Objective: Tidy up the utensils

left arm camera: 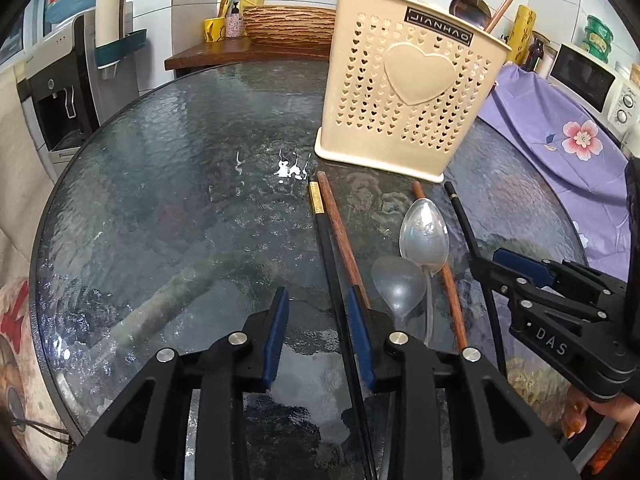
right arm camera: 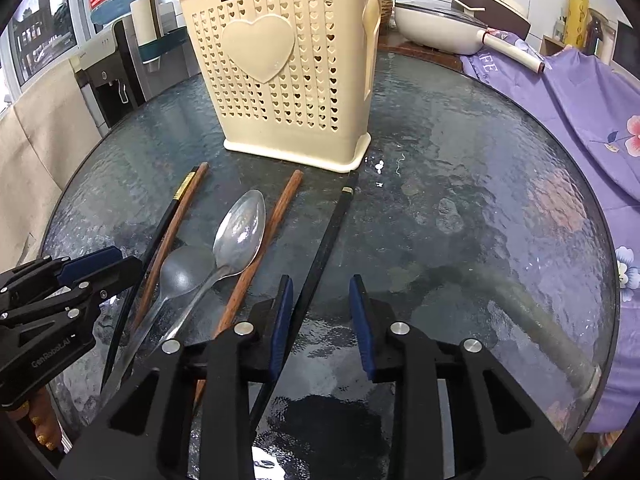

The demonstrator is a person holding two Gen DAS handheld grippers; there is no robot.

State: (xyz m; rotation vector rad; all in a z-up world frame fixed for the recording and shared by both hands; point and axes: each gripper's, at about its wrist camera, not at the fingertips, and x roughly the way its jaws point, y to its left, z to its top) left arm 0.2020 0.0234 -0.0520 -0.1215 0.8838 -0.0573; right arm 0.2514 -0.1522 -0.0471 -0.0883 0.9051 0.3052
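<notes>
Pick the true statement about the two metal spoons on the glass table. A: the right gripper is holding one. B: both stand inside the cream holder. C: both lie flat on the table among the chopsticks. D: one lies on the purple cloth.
C: both spoons lie flat on the table among the chopsticks, in front of the holder, while the right gripper is open, gripping nothing.

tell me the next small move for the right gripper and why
Probably lower the right gripper and close it on the black chopstick. It is open with nothing in it, and that chopstick lies flat on the glass table, running between its fingers. Lifted, the chopstick could go into the beige utensil holder standing upright just beyond.
</notes>
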